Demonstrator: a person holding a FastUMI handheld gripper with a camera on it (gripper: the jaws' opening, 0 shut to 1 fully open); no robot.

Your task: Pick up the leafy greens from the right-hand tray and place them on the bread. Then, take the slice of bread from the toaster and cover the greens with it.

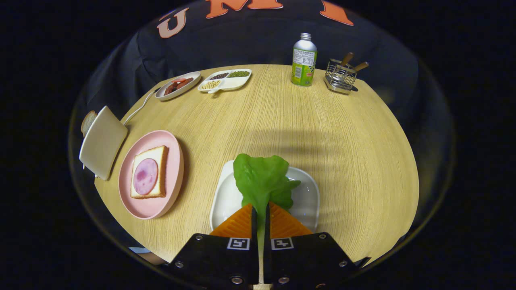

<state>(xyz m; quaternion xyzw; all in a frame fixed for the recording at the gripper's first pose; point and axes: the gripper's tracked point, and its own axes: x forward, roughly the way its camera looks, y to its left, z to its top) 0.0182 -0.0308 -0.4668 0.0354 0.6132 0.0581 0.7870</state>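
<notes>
My gripper (260, 210) is shut on the stem of the leafy greens (262, 179), whose green leaf spreads out just ahead of the fingertips above the white tray (308, 195). To the left of the tray a pink plate (171, 161) holds a slice of bread (159, 155) topped with a round slice of ham (145, 176). Further left stands the cream toaster (102, 141), with a slice of bread (88, 122) poking out of its far side.
At the back of the round wooden table (282, 121) lie an oval dish with red food (177, 85), a divided dish of beans (225, 79), a metal bottle (304, 59) and a wire holder with wooden-handled utensils (342, 74). The toaster's white cord (139, 109) runs backward.
</notes>
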